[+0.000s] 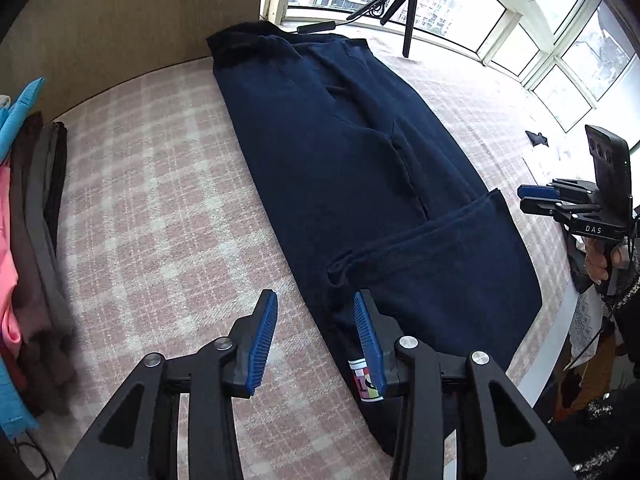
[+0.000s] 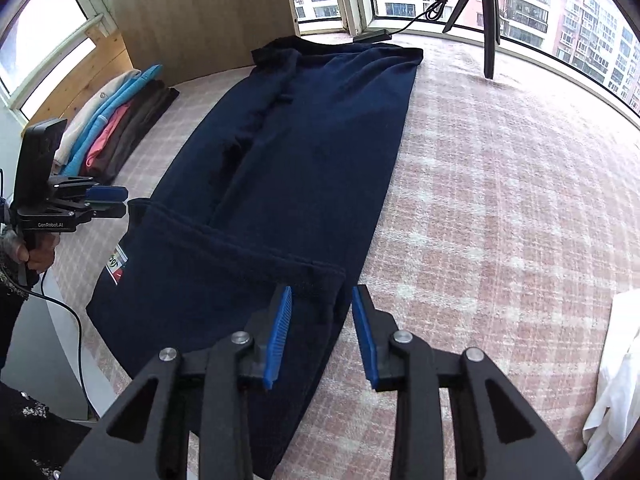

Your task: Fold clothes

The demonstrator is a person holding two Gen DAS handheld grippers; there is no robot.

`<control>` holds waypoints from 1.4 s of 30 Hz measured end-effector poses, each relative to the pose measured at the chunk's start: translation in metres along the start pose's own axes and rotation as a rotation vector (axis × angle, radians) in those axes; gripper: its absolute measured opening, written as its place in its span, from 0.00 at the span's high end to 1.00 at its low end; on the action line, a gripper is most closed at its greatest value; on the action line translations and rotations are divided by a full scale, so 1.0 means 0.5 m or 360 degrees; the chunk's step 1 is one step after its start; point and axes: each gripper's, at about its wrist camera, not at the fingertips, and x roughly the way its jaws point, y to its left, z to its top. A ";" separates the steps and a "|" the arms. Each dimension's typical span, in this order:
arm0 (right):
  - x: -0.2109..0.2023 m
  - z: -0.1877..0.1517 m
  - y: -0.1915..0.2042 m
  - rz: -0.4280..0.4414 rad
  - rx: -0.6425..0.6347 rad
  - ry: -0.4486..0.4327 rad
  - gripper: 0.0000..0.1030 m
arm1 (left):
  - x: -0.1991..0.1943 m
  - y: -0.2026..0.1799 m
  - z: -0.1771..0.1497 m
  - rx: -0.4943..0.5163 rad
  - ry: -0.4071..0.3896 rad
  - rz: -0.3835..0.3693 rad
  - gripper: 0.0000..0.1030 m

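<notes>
A dark navy garment point(image 1: 340, 152) lies flat and long on the pink checked surface point(image 1: 160, 220), its sleeves folded in across the body. A coloured label point(image 1: 366, 380) shows at its near edge. My left gripper point(image 1: 316, 300) hovers open above the near left edge of the garment point(image 2: 304, 168), with nothing between its blue pads. Over the near right edge, beside a folded sleeve cuff point(image 2: 316, 280), my right gripper point(image 2: 322, 294) is open too and holds nothing. Each gripper appears at the side of the other's view: right gripper point(image 1: 536, 198), left gripper point(image 2: 108, 200).
A stack of folded clothes point(image 2: 116, 136) in blue, pink, brown and black lies at the far left by a wooden panel point(image 2: 200, 12). A black tripod point(image 2: 486, 12) and a cable stand by the windows. White cloth point(image 2: 616, 380) lies at the right edge.
</notes>
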 end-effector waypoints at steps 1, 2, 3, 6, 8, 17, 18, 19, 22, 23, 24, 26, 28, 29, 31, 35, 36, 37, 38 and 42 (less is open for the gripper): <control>-0.007 -0.013 0.004 0.0027 0.0001 0.0009 0.70 | -0.016 -0.003 -0.020 -0.0013 0.0001 -0.0025 0.63; -0.012 -0.028 0.009 0.0044 0.0006 0.0027 0.70 | -0.025 -0.008 -0.045 -0.0020 0.0016 -0.0048 0.63; -0.015 -0.045 0.014 0.0053 0.0012 0.0047 0.70 | -0.031 -0.015 -0.072 -0.0027 0.0037 -0.0072 0.63; -0.014 -0.102 0.029 0.0088 0.0047 0.0121 0.70 | -0.033 -0.043 -0.144 -0.0028 0.0098 -0.0142 0.63; -0.008 -0.136 0.034 0.0127 0.0074 0.0163 0.70 | -0.024 -0.066 -0.178 0.0007 0.0122 -0.0152 0.63; 0.020 -0.190 0.059 0.0149 0.0057 0.0220 0.70 | 0.022 -0.107 -0.214 0.0092 0.0120 -0.0186 0.75; 0.021 -0.191 0.059 0.0158 0.0047 0.0219 0.70 | 0.027 -0.105 -0.216 0.0089 0.0127 -0.0195 0.77; 0.023 -0.192 0.060 0.0159 0.0039 0.0220 0.70 | 0.031 -0.102 -0.219 0.0085 0.0133 -0.0202 0.78; 0.027 -0.194 0.063 0.0158 0.0021 0.0208 0.70 | 0.035 -0.097 -0.224 0.0089 0.0133 -0.0208 0.87; 0.028 -0.194 0.065 0.0166 0.0019 0.0204 0.70 | 0.034 -0.096 -0.224 0.0092 0.0131 -0.0213 0.93; 0.028 -0.194 0.067 0.0169 0.0014 0.0199 0.70 | 0.033 -0.096 -0.224 0.0095 0.0130 -0.0218 0.93; 0.028 -0.194 0.068 0.0176 0.0008 0.0196 0.70 | 0.030 -0.090 -0.222 0.0074 0.0140 -0.0247 0.93; 0.027 -0.194 0.062 0.0201 0.0033 0.0196 0.70 | 0.027 -0.083 -0.219 0.0058 0.0150 -0.0256 0.93; 0.027 -0.195 0.060 0.0210 0.0042 0.0195 0.70 | 0.025 -0.081 -0.217 0.0061 0.0151 -0.0248 0.93; 0.027 -0.197 0.058 0.0217 0.0046 0.0194 0.70 | 0.024 -0.084 -0.214 0.0078 0.0147 -0.0247 0.93; 0.030 -0.196 0.072 0.0174 -0.0002 0.0193 0.70 | 0.024 -0.103 -0.205 0.0146 0.0116 -0.0232 0.98; 0.030 -0.195 0.073 0.0161 -0.0003 0.0189 0.74 | 0.022 -0.108 -0.203 0.0172 0.0108 -0.0207 0.98; 0.029 -0.194 0.073 0.0147 -0.0001 0.0186 0.86 | 0.017 -0.112 -0.202 0.0192 0.0113 -0.0192 0.99; 0.029 -0.192 0.073 0.0134 0.0000 0.0182 0.91 | 0.009 -0.114 -0.203 0.0211 0.0121 -0.0183 0.99; 0.014 -0.195 0.042 0.0126 0.0092 0.0135 0.96 | -0.012 -0.112 -0.226 0.0270 0.0141 -0.0162 0.99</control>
